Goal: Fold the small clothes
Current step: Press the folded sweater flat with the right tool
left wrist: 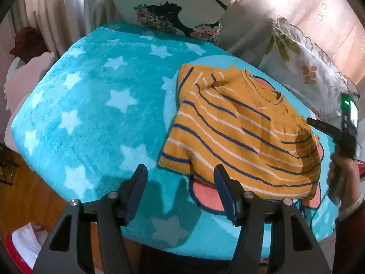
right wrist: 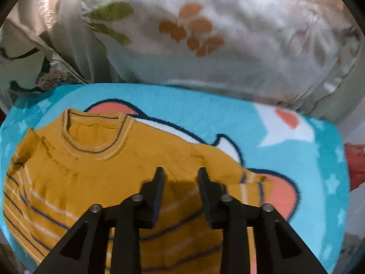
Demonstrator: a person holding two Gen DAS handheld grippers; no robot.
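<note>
Nearest me, the left hand-held gripper (left wrist: 180, 178) hangs with its jaws apart and empty at the near hem of the mustard striped sweater (left wrist: 239, 134), while the right hand-held gripper (right wrist: 180, 175) hovers just as empty over its chest. The sweater lies on the turquoise star blanket (left wrist: 95, 105), one side seemingly folded over, though blur hampers the right view. Next, I judge, comes pinching an unfolded edge; floral pillows (right wrist: 228, 45) sit beyond.

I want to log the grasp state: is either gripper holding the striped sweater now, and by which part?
Nothing is held. The left gripper and the right gripper are both open, with no fabric of the sweater between their fingers.
</note>
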